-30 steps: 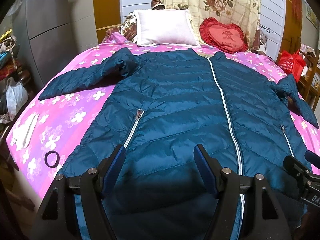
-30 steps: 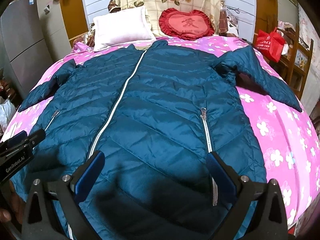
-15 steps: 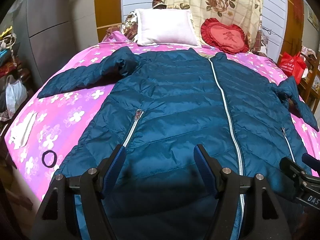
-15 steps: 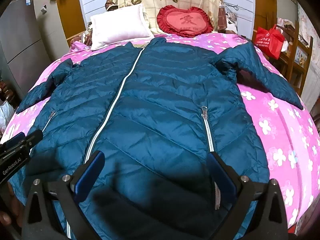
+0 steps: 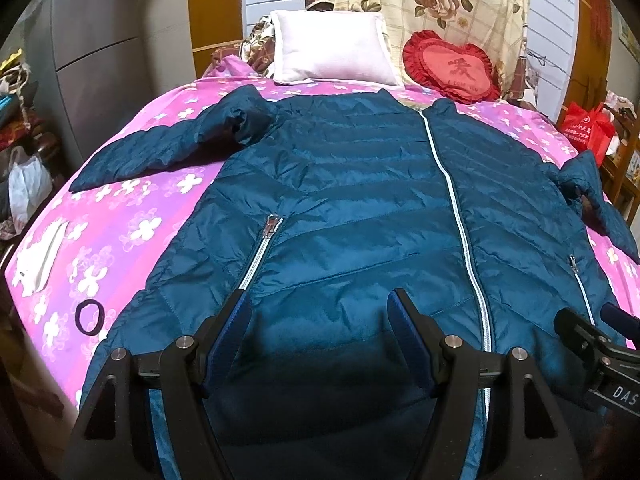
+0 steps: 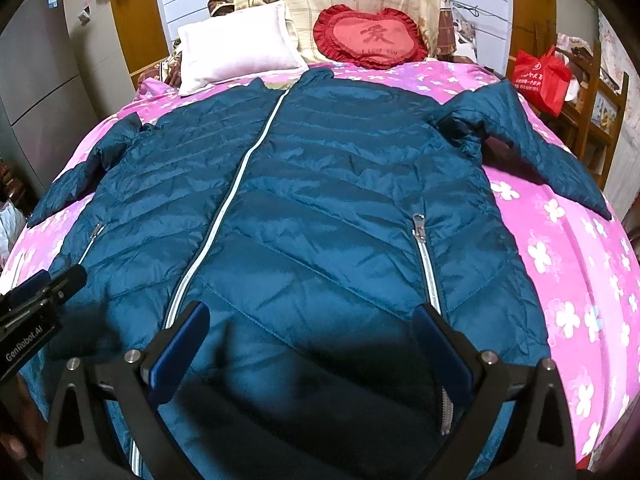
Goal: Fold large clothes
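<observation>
Covering most of the bed (image 5: 132, 216) is a large teal quilted jacket (image 5: 360, 208), laid flat on its back with the front upward and the white centre zip (image 5: 452, 200) closed from collar to hem. The bed is dressed in a pink sheet printed with white flowers. The jacket's collar is pointed at the headboard end, just short of a white pillow (image 5: 332, 54) and a red heart-shaped cushion (image 5: 452, 68). Both sleeves are spread outward: one is stretched across the pink sheet toward the bed's left edge in the left wrist view, and the other (image 6: 540, 148) is extended to the right edge in the right wrist view, its cuff reaching the bed's rim. Bare sheet is left on both sides of the jacket body, wider on the right side in the right wrist view.

Beyond the bed's edges, grey cabinet doors (image 5: 92, 52) are seen on one side and a red bag (image 6: 540, 76) on wooden furniture on the other.

On the bare sheet near the left edge, a white pouch (image 5: 40, 256) and a small black hair tie (image 5: 89, 317) are lying, apart from the jacket.

The left gripper (image 5: 320, 320) and the right gripper (image 6: 312, 332) are held above the hem end of the jacket, side by side. The jaws of both are spread wide, with nothing between them.
</observation>
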A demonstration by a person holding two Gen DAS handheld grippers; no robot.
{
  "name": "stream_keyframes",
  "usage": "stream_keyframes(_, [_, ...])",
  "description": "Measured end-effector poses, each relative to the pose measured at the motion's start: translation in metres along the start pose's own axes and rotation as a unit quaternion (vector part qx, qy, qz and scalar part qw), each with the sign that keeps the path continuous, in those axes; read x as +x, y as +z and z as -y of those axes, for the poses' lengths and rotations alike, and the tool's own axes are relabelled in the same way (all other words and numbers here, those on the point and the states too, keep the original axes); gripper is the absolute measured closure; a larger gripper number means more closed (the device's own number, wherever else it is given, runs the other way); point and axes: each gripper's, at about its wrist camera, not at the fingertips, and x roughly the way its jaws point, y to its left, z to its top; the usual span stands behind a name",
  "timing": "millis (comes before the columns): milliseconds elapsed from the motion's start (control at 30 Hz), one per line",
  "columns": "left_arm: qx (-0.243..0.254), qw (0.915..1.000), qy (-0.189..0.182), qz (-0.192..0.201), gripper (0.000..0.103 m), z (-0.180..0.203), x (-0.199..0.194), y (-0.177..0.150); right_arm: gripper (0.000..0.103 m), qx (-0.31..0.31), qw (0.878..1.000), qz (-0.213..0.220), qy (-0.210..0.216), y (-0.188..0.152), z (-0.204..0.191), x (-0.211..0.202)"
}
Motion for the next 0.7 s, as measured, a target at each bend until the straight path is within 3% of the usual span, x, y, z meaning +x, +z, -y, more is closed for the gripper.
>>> stream_keyframes(700, [-0.001, 0.9999, 0.007, -0.007, 0.057, -0.002, 0.018, 0.014, 0.000, 0.007, 1.000, -0.021, 0.018, 0.017, -0.011, 0.023])
